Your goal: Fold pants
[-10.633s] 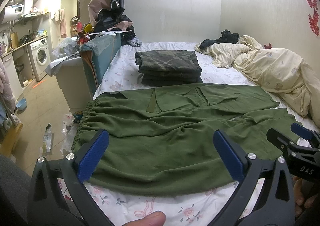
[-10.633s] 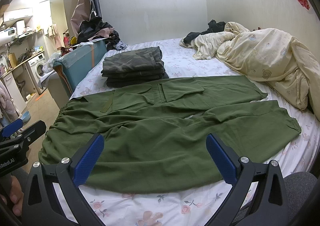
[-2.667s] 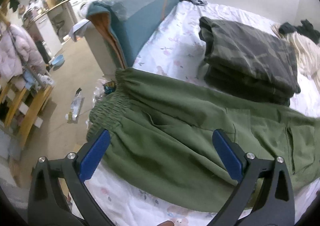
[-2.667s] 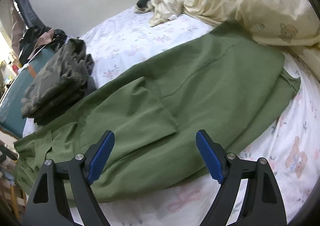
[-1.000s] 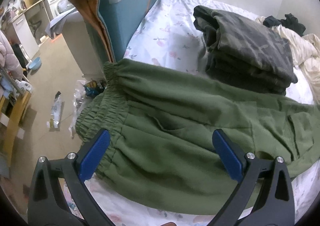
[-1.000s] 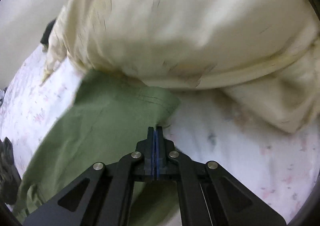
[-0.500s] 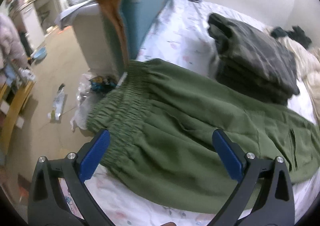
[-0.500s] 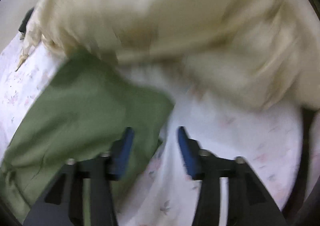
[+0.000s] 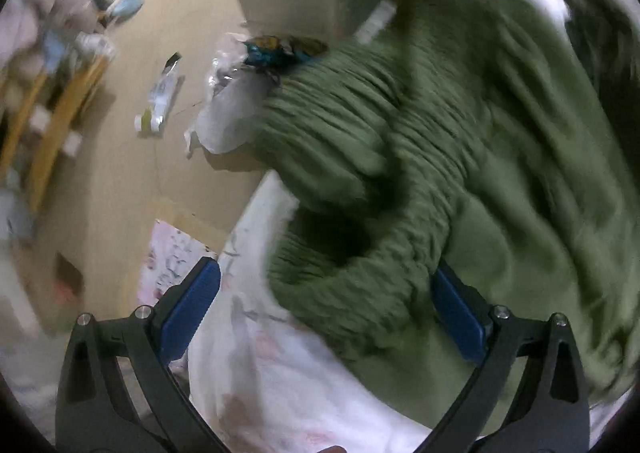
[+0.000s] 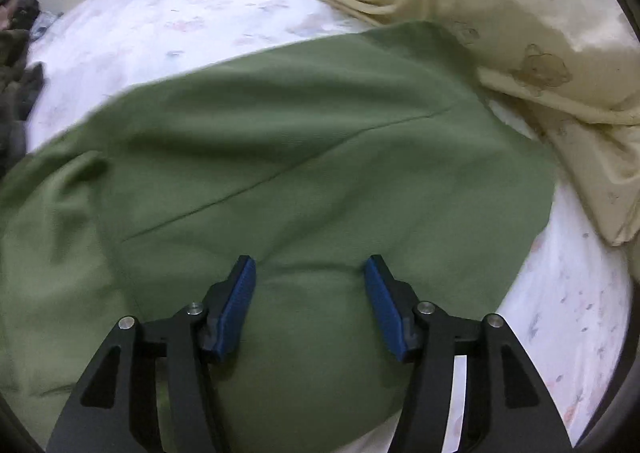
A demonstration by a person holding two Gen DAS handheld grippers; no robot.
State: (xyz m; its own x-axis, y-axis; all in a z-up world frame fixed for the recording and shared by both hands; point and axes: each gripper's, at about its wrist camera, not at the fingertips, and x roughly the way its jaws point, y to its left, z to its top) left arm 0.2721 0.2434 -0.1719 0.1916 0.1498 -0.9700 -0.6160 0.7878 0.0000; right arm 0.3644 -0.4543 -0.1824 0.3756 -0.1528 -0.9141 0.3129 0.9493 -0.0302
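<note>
While the left gripper [image 9: 324,307] hangs over the bed's [image 9: 288,385] edge, its jaws stand wide apart, released; the bunched waistband of the green pants [image 9: 420,157] lies between them, touching the right pad, though blur hides detail. Across the right wrist view, the right gripper [image 10: 311,303] has jaws about half open, pressing down on the pants' [image 10: 304,149] leg without pinching it, near the quilt [image 10: 520,13] at upper right.

Ahead and right of your right tool lies a cream quilt [image 10: 520,25] on the floral bed sheet [image 10: 132,29]. Beyond your left tool, a white plastic bag [image 9: 224,113] and a wrapper [image 9: 160,101] lie on the floor [image 9: 120,173].
</note>
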